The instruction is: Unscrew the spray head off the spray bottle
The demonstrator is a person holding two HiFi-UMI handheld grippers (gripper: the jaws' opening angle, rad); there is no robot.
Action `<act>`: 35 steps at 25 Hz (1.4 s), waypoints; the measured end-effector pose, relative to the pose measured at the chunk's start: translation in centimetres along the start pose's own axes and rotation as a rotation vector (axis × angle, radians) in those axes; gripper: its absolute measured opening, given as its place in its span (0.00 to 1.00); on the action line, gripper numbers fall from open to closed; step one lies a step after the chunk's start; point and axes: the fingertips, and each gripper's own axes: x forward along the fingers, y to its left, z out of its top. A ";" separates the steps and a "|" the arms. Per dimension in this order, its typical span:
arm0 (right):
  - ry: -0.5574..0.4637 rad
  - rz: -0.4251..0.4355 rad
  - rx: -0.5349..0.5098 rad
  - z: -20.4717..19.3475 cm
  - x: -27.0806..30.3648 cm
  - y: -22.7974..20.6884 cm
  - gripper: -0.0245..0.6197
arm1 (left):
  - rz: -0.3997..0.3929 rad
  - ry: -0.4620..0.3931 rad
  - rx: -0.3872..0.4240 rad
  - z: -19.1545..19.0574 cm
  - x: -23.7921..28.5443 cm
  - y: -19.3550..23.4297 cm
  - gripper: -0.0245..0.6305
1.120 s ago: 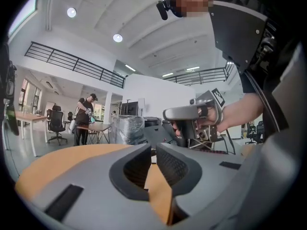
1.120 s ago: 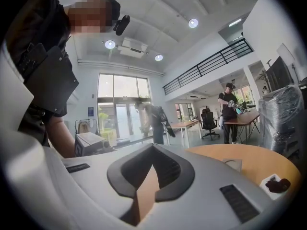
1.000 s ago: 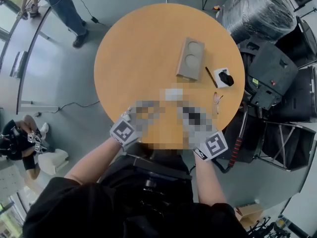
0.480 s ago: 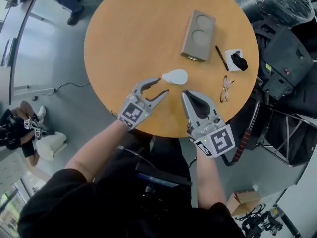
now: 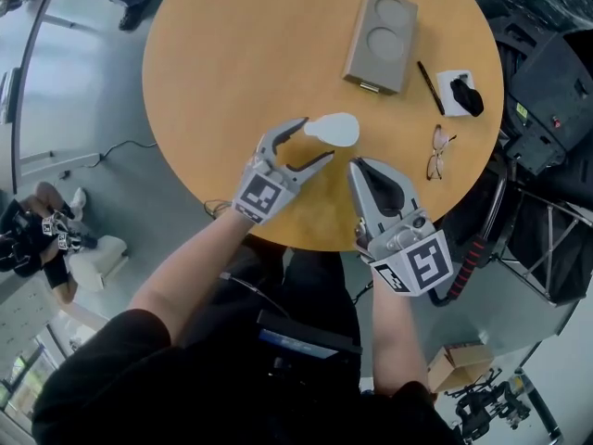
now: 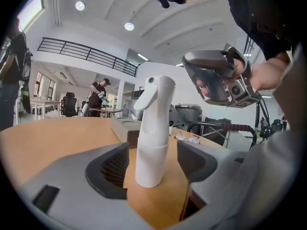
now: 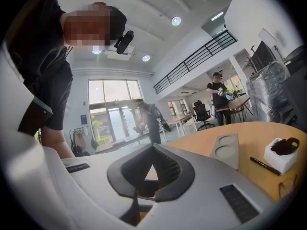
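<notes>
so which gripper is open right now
The left gripper: its jaws have just been opening and stand wide apart at the spray bottle. The right gripper is shut.

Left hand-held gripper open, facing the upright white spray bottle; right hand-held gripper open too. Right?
No: the right hand-held gripper is shut, per the right gripper view. The left hand-held gripper, its jaws just opening, frames the upright spray bottle without touching it.

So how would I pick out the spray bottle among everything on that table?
Look at the round wooden table, toward the edge nearest the person. The spray bottle stands upright there, apart from the grey box, pen and glasses. It is the only tall, plain white thing, with a beaked nozzle on top.
</notes>
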 end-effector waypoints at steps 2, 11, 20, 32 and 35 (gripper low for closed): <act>0.000 -0.006 0.008 -0.5 -0.3 -0.3 0.03 | -0.001 0.000 0.004 -0.4 0.7 -0.1 0.56; 0.010 -0.034 0.035 -2.6 -1.9 -2.1 0.03 | 0.000 0.010 0.026 -1.9 3.7 0.0 0.58; 0.016 -0.044 0.050 -3.5 -3.0 -3.1 0.03 | 0.005 0.000 0.018 -2.3 6.0 -0.1 0.58; 0.012 -0.028 0.040 -2.0 -3.5 -2.3 0.03 | -0.062 0.024 0.040 0.6 3.8 -1.5 0.50; 0.007 -0.005 0.021 -0.5 -3.3 -1.0 0.03 | -0.072 0.014 0.047 3.2 2.1 -2.1 0.50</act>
